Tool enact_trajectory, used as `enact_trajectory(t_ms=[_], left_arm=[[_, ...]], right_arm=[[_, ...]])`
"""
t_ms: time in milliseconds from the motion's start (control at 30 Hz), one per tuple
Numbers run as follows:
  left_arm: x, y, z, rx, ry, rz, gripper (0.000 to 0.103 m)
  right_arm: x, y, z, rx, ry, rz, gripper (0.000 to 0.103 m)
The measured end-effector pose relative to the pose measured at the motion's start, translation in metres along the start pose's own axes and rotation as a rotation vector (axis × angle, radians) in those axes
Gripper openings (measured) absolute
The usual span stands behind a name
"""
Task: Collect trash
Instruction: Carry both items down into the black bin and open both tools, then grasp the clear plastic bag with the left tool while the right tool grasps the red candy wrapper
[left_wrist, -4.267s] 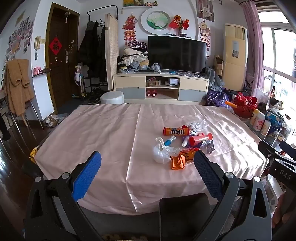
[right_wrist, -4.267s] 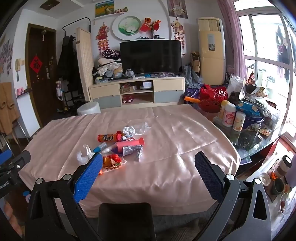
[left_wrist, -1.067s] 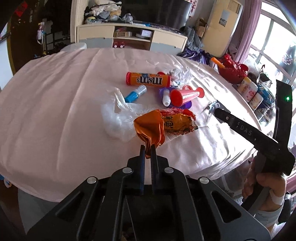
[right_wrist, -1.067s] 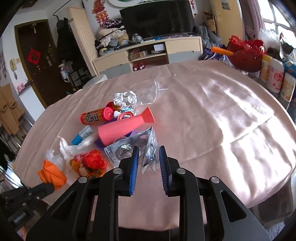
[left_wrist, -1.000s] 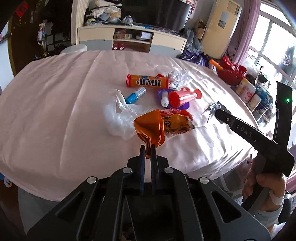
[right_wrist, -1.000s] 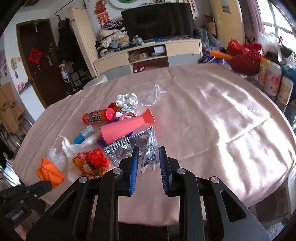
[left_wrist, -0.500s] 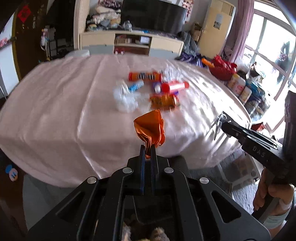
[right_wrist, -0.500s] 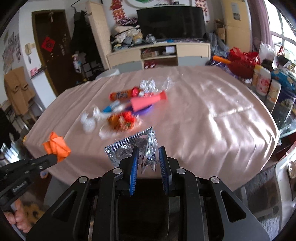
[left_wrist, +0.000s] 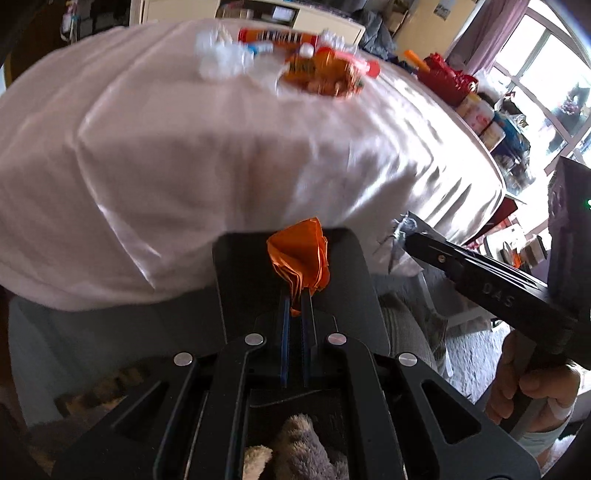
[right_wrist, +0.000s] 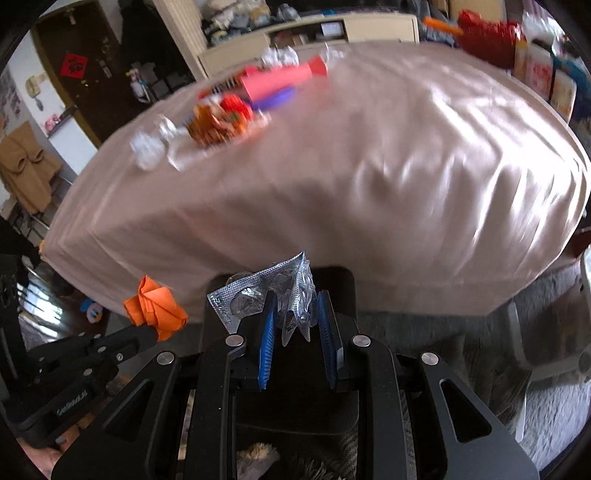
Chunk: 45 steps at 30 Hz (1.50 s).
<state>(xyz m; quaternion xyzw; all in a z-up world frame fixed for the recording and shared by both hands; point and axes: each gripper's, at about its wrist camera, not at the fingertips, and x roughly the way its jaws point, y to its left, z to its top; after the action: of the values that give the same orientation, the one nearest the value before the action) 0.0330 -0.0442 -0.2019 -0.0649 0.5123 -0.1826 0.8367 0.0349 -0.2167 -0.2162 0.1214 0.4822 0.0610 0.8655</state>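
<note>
**Left wrist view: two light scraps held off the table, either could slip**

Left gripper (left_wrist: 293, 295) has its fingers pressed together on the tail of a crumpled orange paper wrapper (left_wrist: 301, 254), held off the near edge of the table, over a black rectangular object below. Right gripper (right_wrist: 297, 325) pinches a silvery foil blister pack with clear crinkled plastic (right_wrist: 258, 295), also past the near edge. Both grips catch only a corner, so I judge a quick swing could shake either loose onto the floor. Far across the pink satin tablecloth (left_wrist: 221, 147), the remaining blurred litter (left_wrist: 317, 74) waits near the far edge.
</note>
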Motion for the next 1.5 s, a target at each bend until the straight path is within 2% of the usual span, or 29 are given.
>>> enact_trajectory(t_ms=[233,300,333,367,500,600,667,700,733,867,1000,1200,1433,1500], left_arm=[[0.018,0.001,-0.005,0.006,0.041,-0.009,0.007],[0.018,0.002,-0.004,0.009,0.034,0.007,0.018],[0.016,0.003,-0.003,0.007,0.032,0.008,0.024],[0.015,0.003,-0.003,0.004,0.028,0.011,0.026],[0.012,0.006,0.0,-0.008,0.015,0.027,0.028],[0.007,0.007,0.002,-0.01,-0.005,0.044,0.042],[0.003,0.006,0.004,-0.006,-0.023,0.056,0.056],[0.001,0.006,0.005,-0.006,-0.034,0.062,0.06],[-0.002,0.007,0.006,-0.008,-0.041,0.064,0.068],[-0.008,0.008,0.012,-0.026,-0.048,0.051,0.079],[-0.026,0.01,0.021,-0.033,-0.083,0.061,0.082],[-0.071,0.014,0.047,-0.003,-0.185,0.125,0.087],[-0.098,0.035,0.087,0.014,-0.267,0.235,0.087],[-0.099,0.042,0.096,0.016,-0.274,0.246,0.087]], right_arm=[[0.019,0.001,-0.004,0.006,0.029,-0.018,0.028],[0.02,0.002,-0.002,0.006,0.02,-0.028,0.042],[0.019,0.002,-0.001,0.009,0.008,-0.032,0.056],[0.016,-0.001,-0.002,0.011,0.0,-0.034,0.064],[0.011,-0.005,0.006,0.02,-0.028,-0.053,0.064],[0.007,-0.005,0.009,0.013,-0.047,-0.071,0.075],[0.002,-0.003,0.013,0.004,-0.067,-0.09,0.088],[0.0,-0.004,0.015,0.002,-0.076,-0.095,0.091],[-0.001,-0.004,0.016,0.001,-0.081,-0.098,0.095],[-0.01,-0.004,0.022,0.001,-0.101,-0.096,0.097],[-0.027,-0.007,0.036,0.002,-0.153,-0.09,0.097],[-0.051,-0.008,0.065,-0.01,-0.245,-0.073,0.097],[-0.046,0.014,0.091,-0.052,-0.262,-0.007,0.097],[-0.041,0.02,0.095,-0.061,-0.257,0.011,0.097]])
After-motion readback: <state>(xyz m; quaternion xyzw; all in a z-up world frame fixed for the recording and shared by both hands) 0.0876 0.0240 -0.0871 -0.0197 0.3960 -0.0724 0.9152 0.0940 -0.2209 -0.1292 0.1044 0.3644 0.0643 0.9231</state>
